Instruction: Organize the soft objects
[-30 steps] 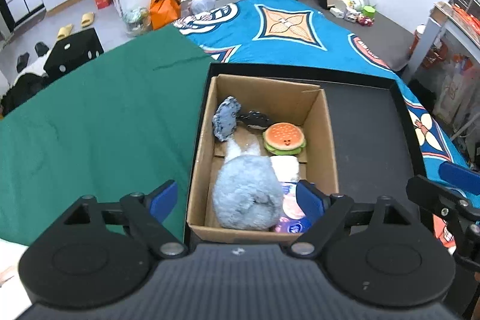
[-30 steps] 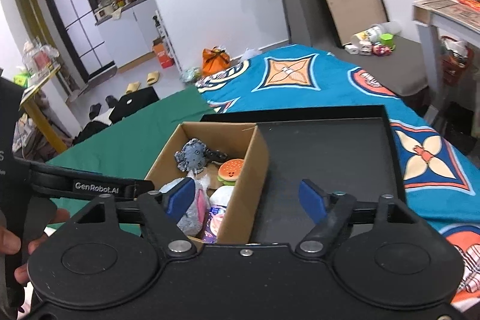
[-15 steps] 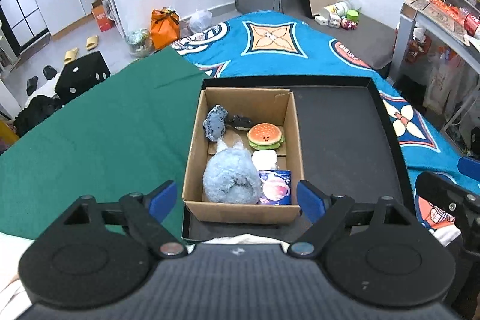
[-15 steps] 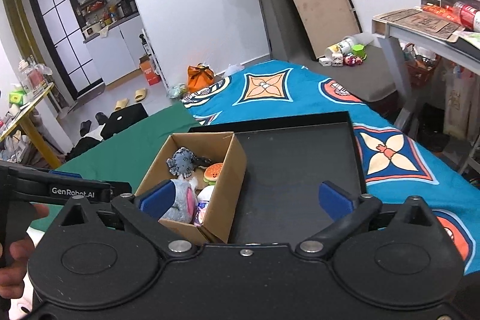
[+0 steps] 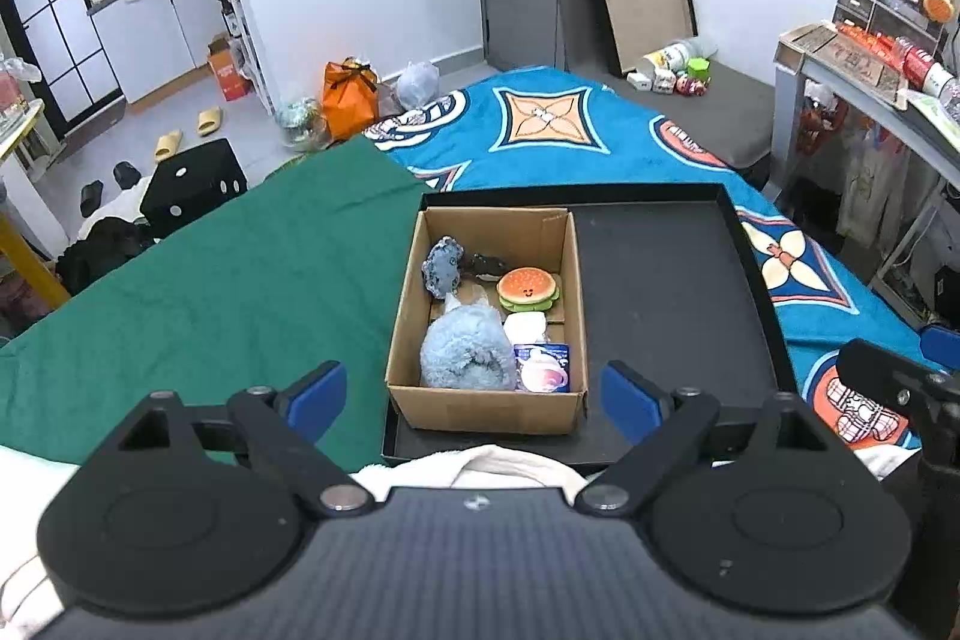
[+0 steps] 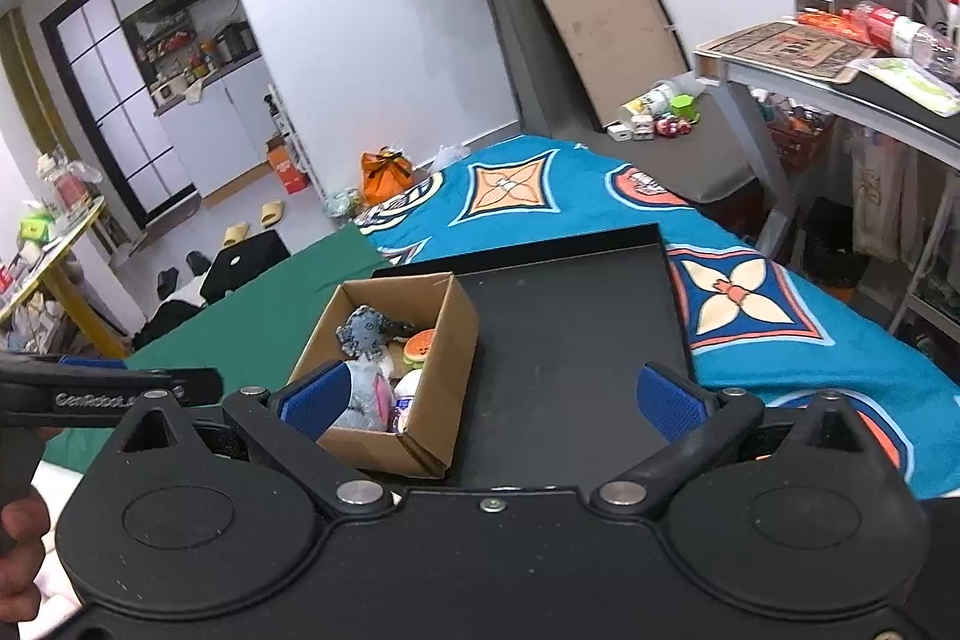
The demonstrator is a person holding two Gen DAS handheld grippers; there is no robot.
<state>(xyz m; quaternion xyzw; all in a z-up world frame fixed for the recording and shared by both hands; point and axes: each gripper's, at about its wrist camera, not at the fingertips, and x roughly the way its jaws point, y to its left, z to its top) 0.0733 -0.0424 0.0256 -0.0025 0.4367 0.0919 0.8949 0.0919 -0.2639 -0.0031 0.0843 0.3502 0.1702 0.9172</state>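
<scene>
An open cardboard box [image 5: 480,409] stands in the left half of a black tray [image 5: 660,292]. Inside lie a fluffy light-blue plush [image 5: 465,349], a burger toy [image 5: 527,287], a grey-blue plush [image 5: 442,268], a white soft piece [image 5: 525,327] and a pink-and-blue packet [image 5: 543,367]. My left gripper [image 5: 474,394] hovers above the box's near end, its jaws opening with nothing between them. My right gripper [image 6: 492,397] hangs open and empty over the same box [image 6: 444,376] and tray [image 6: 570,340].
The tray rests on a bed, between a green cloth [image 5: 210,292] and a blue patterned blanket [image 5: 540,124]. A white fabric [image 5: 498,466] lies at the tray's near edge. A desk [image 5: 870,100] stands at the right; a black dotted cube [image 5: 192,184] is on the floor at the left.
Both grippers have pulled back and up, so the box looks smaller and farther away. The right jaws have spread wider; the left jaws have widened a little.
</scene>
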